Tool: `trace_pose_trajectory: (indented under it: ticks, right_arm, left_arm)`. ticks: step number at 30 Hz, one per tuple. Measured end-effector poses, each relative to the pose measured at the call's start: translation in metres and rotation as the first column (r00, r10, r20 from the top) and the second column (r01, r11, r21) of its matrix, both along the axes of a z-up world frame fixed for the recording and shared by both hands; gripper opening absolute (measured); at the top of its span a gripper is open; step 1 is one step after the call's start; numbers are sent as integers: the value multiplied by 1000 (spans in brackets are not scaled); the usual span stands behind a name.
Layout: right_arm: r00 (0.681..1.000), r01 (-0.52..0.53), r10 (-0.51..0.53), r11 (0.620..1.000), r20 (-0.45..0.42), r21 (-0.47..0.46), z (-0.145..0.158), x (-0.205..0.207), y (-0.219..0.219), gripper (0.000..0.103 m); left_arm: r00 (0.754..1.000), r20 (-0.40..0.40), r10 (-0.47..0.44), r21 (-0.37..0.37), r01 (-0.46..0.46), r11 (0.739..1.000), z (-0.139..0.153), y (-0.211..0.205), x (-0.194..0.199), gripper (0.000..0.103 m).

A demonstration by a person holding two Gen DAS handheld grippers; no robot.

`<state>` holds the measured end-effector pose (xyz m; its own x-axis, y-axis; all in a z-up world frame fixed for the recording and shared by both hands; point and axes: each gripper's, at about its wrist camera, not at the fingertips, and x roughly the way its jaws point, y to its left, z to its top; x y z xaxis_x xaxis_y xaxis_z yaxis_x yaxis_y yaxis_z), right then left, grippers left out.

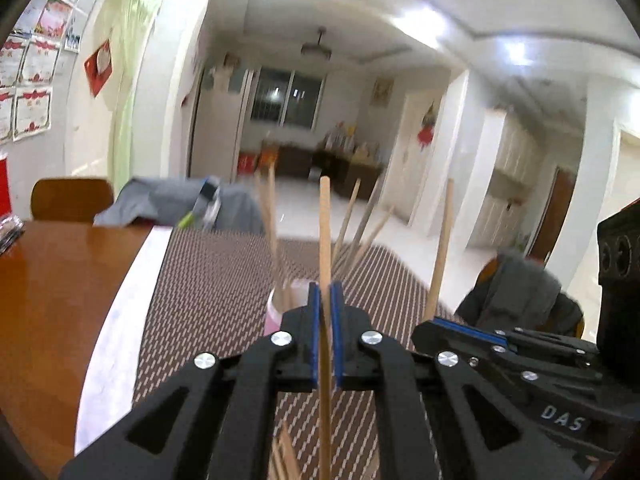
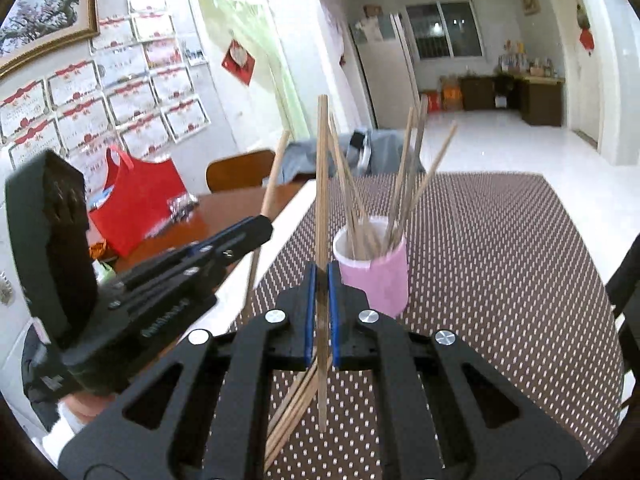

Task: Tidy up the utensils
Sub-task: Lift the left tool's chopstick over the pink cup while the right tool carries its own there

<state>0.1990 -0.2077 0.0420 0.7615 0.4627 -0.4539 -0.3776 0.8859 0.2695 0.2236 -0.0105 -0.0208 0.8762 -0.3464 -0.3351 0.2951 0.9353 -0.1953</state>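
Brown dotted mat [image 2: 500, 248] — wooden table [image 1: 52, 280]

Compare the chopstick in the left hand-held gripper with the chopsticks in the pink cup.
The held chopstick stands upright, alone, clamped in the left hand-held gripper; the cup's chopsticks lean fanned out, loose in the pink cup. All look like plain light wood.

Home, likely dining area: wooden table [image 2: 224, 204], wall certificates [image 2: 92, 108], ceiling lamp [image 1: 316, 46].
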Motion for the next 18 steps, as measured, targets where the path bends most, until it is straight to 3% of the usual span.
trace_pose_trajectory:
  ticks: [6, 18]
  right_arm:
    - [990, 62, -61, 998, 128, -2, 27, 14, -4, 6]
    - [961, 113, -119, 993, 248, 40, 48, 55, -7, 6]
  left_arm:
    - [988, 151, 22, -56, -14, 998, 11, -7, 21, 6]
    - [942, 304, 144, -149, -102, 984, 21, -8, 77, 6]
